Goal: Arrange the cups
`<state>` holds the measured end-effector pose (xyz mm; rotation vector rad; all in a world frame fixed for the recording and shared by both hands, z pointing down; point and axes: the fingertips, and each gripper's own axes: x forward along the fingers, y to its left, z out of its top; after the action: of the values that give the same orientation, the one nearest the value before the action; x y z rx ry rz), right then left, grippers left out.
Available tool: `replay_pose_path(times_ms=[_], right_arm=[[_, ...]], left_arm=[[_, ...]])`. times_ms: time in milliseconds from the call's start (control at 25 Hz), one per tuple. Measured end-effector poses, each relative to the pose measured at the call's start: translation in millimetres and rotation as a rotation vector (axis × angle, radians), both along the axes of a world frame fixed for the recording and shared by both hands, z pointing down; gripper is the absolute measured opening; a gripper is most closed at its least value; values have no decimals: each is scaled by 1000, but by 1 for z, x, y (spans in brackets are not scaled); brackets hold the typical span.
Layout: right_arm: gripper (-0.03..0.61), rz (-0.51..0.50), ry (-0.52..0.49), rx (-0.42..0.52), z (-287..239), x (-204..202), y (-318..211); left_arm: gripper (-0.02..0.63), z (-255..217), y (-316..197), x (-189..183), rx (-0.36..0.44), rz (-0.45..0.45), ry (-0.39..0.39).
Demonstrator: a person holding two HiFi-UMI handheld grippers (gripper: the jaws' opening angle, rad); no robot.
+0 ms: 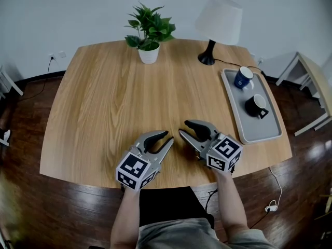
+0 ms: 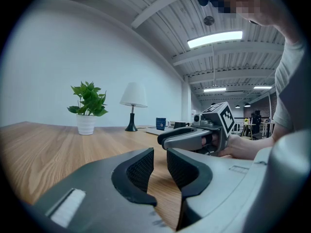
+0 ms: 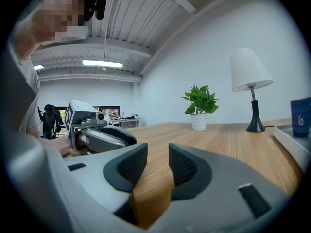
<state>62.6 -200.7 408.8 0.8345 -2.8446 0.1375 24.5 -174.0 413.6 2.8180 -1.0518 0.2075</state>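
A blue cup (image 1: 243, 77) and a black cup (image 1: 256, 106) stand upright on a grey tray (image 1: 264, 131) at the table's right edge. The blue cup (image 3: 301, 118) also shows at the right edge of the right gripper view. Both grippers rest low near the table's front edge, far from the cups, tips angled toward each other. My left gripper (image 1: 168, 137) (image 2: 160, 154) has its jaws nearly together and holds nothing. On my right gripper (image 1: 184, 127) (image 3: 158, 152) the jaws stand a little apart, with only bare wood between them.
A potted plant (image 1: 149, 51) and a table lamp (image 1: 218, 25) stand at the back of the round wooden table (image 1: 104, 102). A pale side table (image 1: 311, 77) stands to the right of it. Cables lie on the dark floor.
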Motion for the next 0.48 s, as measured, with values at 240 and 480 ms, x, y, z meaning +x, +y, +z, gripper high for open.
replay_pose_path(times_ms=[240, 480], right_arm=[[132, 2, -1, 0, 1, 0, -1], [132, 2, 1, -3, 1, 1, 0]], left_arm=[[95, 0, -1, 0, 2, -1, -1], [95, 0, 0, 0, 2, 0, 1]])
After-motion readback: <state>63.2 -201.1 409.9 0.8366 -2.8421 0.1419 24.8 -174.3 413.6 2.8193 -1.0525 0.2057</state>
